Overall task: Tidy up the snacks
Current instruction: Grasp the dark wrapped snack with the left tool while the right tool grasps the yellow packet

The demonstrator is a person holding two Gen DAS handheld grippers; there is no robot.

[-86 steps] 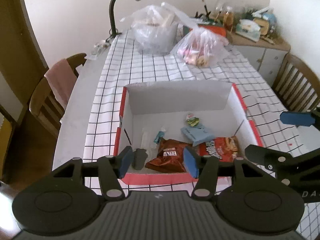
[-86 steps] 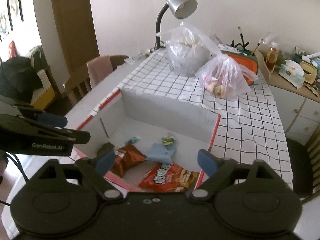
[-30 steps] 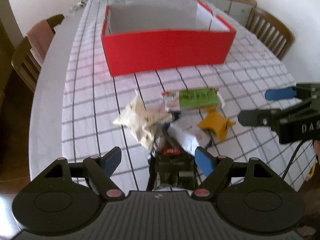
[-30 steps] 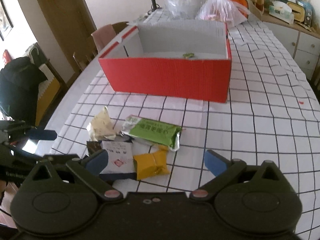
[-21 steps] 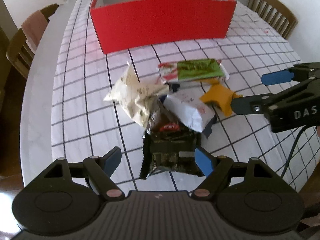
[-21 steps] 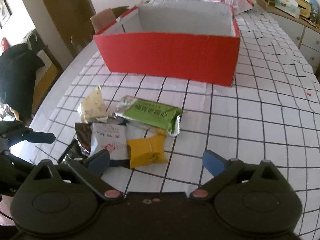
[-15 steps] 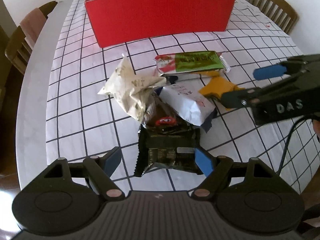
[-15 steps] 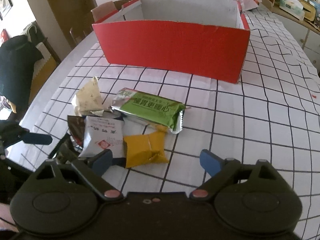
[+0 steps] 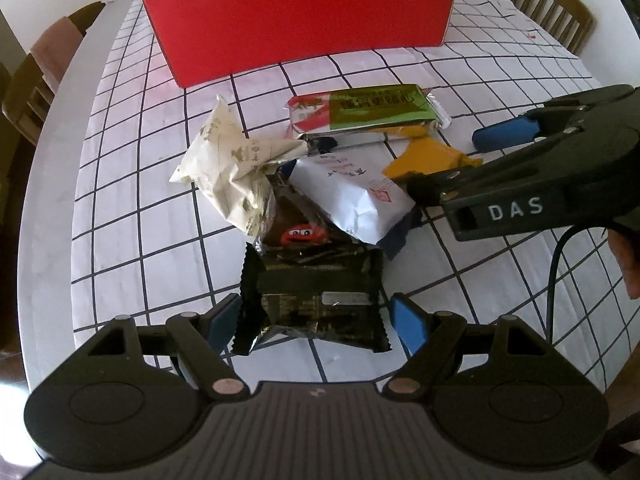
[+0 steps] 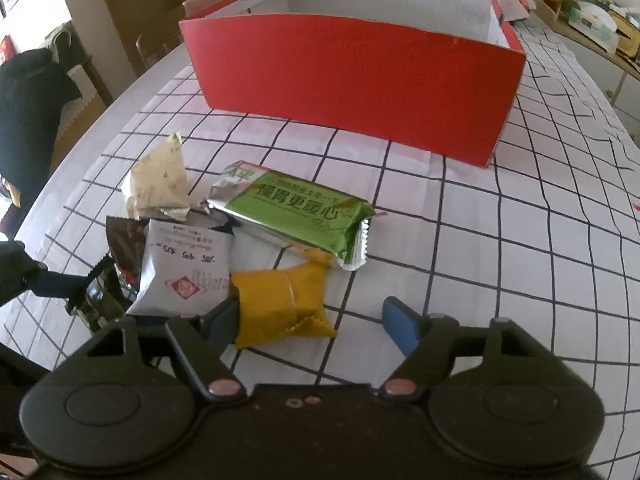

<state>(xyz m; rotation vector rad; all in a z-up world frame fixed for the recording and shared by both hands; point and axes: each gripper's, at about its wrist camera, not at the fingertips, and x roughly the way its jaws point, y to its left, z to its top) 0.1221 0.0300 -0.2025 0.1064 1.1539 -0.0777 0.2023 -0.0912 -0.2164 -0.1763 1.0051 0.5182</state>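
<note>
Left gripper (image 9: pixel 316 318): spread wide, straddling the dark foil crinkle-edged snack packet (image 9: pixel 316 300), holding nothing.
Right gripper (image 10: pixel 312 324): spread wide around the small yellow folded wrapper (image 10: pixel 280 304), empty.
Risk: dark packet lies under the white pouch (image 9: pixel 356 196); lifting it may drag neighbours.
Snacks: overlapping pile on the checked counter (image 10: pixel 500 248), short of the red cardboard box (image 10: pixel 360 76).

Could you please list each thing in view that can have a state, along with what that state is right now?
Left gripper: open, fingers either side of the black packet.
Right gripper: open, astride the yellow packet.
Black packet: sealed, flat on the tablecloth.
Yellow packet: sealed, lying flat.
White packet: sealed, resting on others.
Green packet: sealed, lying on the pile.
Cream packet: crumpled.
Red box: open-topped, upright.
</note>
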